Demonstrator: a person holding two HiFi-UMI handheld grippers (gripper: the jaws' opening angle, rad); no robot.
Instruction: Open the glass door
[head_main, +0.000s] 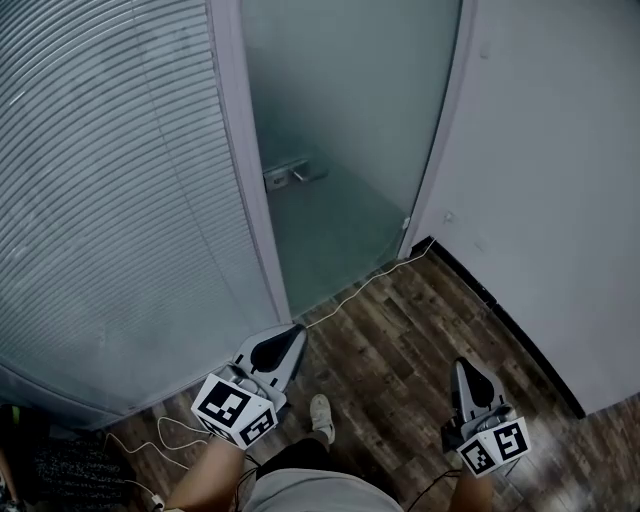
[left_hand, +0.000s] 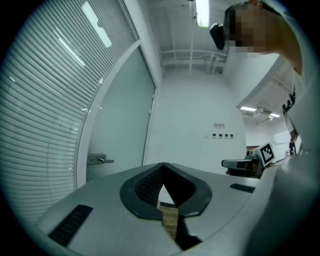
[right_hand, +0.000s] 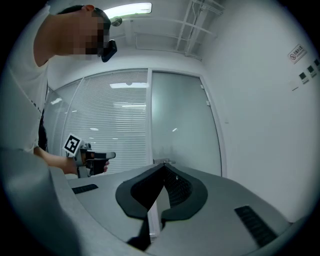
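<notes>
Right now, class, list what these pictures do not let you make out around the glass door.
What lies behind the glass door: hidden by its frosted pane, every view.
Where the cable leads: hidden behind the left gripper, head view.
Print on the wall sign: too small, left gripper view.
Handle detail: too small, head view.

The glass door (head_main: 350, 110) is tall and frosted, a pale grey-green you cannot see through. It stands upright and shut in its light frame, between the window blinds and the white wall. A small metal handle (head_main: 287, 176) sits at its left edge.
</notes>
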